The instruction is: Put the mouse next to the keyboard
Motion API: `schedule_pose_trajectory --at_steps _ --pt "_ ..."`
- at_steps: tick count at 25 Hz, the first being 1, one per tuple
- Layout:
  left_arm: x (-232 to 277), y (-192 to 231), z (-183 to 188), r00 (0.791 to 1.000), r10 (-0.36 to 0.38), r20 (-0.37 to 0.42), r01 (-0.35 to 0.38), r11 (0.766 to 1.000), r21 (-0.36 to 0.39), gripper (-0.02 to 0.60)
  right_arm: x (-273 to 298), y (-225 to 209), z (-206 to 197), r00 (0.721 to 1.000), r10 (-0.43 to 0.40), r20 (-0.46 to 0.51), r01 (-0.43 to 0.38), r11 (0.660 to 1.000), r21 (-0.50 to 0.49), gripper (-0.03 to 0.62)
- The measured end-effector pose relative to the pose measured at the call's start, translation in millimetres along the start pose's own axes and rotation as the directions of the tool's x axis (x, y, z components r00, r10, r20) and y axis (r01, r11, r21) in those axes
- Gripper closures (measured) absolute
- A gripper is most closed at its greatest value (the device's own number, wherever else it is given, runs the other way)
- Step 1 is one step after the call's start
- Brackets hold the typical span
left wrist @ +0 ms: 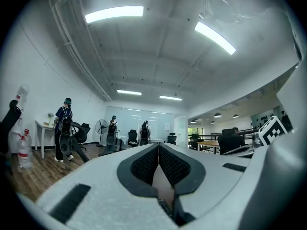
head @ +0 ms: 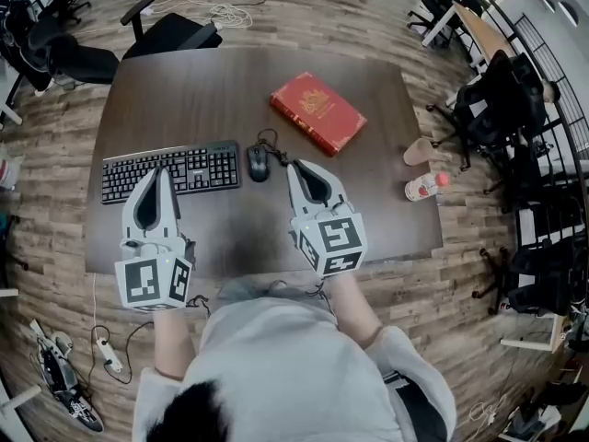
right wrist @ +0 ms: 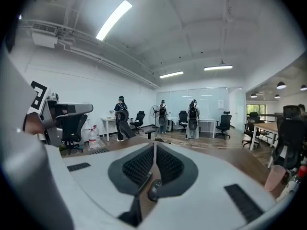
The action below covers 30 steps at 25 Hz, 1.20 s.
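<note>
A black mouse [head: 259, 163] lies on the dark table [head: 212, 95], just right of the black keyboard [head: 198, 168], with its cable coiled behind it. My left gripper [head: 163, 169] is shut and empty, its tips over the keyboard's middle. A short way right of the mouse is my right gripper [head: 293, 166], also shut with nothing held. In the right gripper view the jaws [right wrist: 154, 147] meet at the tips, and the mouse [right wrist: 154, 188] shows below, through the gap behind them. The left gripper view shows the pads [left wrist: 144, 163] closed together.
A red book [head: 317, 111] lies at the table's back right. A pinkish cup [head: 419, 151] and a red-capped bottle [head: 425, 186] sit near the right edge. Office chairs stand behind the table [head: 170, 33] and to the right [head: 497, 95]. Cables and a power strip [head: 106, 353] lie on the floor at left.
</note>
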<state>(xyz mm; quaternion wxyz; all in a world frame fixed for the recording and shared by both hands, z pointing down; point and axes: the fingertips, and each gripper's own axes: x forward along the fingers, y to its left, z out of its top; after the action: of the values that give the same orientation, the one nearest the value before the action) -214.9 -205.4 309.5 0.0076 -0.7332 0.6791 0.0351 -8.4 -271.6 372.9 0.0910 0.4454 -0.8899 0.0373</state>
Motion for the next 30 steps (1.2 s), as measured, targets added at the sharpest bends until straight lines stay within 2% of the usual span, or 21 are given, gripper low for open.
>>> schedule_pose_trajectory --at_steps 13,30 --pt "-25.3 -38.8 24.9 0.999 0.0 0.051 -0.002 1.0 0.029 0.571 -59.1 -9.6 48.7 0.99 -0.007 0.138 0.016 0.998 -0.059 0.573" --pt "-49.4 -75.1 42.6 0.995 -0.01 0.099 0.006 0.999 0.034 0.572 -110.3 -12.4 65.1 0.977 -0.002 0.215 0.023 0.995 -0.095 0.573"
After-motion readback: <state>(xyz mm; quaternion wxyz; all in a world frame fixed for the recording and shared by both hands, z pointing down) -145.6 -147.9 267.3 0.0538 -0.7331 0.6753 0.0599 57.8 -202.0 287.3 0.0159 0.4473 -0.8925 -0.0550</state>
